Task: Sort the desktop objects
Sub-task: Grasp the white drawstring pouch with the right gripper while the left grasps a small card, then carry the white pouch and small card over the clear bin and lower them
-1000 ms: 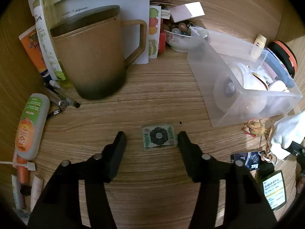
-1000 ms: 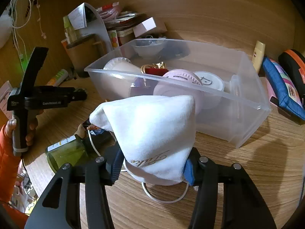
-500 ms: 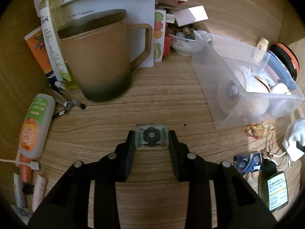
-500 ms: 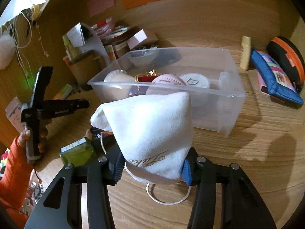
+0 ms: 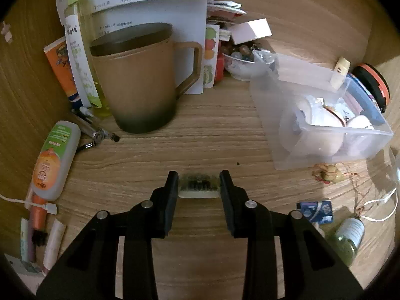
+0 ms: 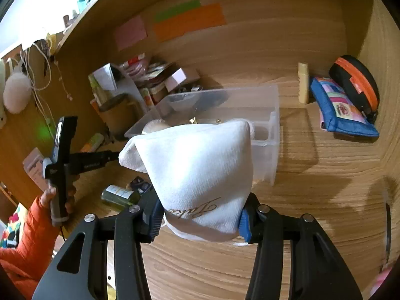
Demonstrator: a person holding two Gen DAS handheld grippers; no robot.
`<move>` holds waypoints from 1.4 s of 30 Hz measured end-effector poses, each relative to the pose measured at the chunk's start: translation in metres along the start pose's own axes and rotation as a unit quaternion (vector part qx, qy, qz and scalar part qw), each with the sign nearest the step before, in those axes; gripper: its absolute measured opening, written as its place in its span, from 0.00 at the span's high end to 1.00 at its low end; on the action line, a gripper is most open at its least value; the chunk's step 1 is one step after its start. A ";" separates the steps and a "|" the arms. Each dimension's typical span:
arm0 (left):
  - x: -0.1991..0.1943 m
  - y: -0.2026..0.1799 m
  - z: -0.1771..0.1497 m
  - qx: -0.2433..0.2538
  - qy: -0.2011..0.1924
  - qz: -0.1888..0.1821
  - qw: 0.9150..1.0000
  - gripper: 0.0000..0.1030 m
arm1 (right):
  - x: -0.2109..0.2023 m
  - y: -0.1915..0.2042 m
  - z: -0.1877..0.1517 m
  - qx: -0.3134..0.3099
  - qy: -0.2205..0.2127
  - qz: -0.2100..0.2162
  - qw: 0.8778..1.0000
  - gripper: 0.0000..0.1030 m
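Left tool [image 5: 199, 183]: jaws closed in on small flat tile [image 5: 199, 187], one finger on each short side; also seen side-on from right wrist cam, held in person's hand [image 6: 58, 200].
Small flat tile: pale, dark flower-like print w/ green edge, blurred. Long axis runs across the tool, finger to finger; printed face tipped up & away toward brown mug [image 5: 140, 80]. Whether it touches the counter [image 5: 212, 137]: cannot tell.
Right tool [image 6: 198, 221]: jaws partly closed, clamping white cloth pouch [image 6: 197, 175] at its lower end; blue pads [image 6: 243, 222] press both sides.
White cloth pouch: script lettering near the grip, reads upside down. Long axis approx. along the fingers; bulges wider above the grip, folded corner sticks out to the left. Held above the counter, in front of clear plastic bin [image 6: 272, 130].
Clear plastic bin: on counter, open top, holds round white/pink items; in left cam sits right of mug [image 5: 325, 135].
Brown mug: upright, handle to the right, dark base.
Orange-label bottle [image 5: 52, 160]: lying flat, far left.
Green glass bottle [image 5: 348, 240]: on its side, lower right in left cam.
Blue pouch [image 6: 342, 110]: on counter right of bin, just beside black case w/ orange zip [image 6: 355, 82].
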State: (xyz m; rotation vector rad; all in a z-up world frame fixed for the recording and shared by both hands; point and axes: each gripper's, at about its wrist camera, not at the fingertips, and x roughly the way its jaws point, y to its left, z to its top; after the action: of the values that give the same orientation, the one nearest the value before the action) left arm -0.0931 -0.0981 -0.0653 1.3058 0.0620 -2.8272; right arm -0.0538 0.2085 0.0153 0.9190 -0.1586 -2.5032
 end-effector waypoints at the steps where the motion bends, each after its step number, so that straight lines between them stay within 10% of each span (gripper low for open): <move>1: -0.002 -0.001 0.000 0.000 -0.002 -0.002 1.000 0.68 | -0.001 -0.002 0.001 0.002 -0.002 0.000 1.000 0.56; 25: -0.033 -0.031 0.048 0.015 -0.063 -0.042 0.997 0.68 | 0.006 -0.023 0.050 0.006 -0.059 -0.015 0.998 0.56; 42: -0.026 -0.075 0.085 0.053 -0.065 -0.104 0.991 0.68 | 0.058 -0.042 0.082 -0.008 -0.019 -0.019 1.000 0.56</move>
State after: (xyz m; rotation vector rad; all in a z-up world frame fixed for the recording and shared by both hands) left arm -0.1441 -0.0266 0.0119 1.1939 0.0502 -3.1255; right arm -0.1606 0.2147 0.0335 0.8760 -0.1335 -2.5542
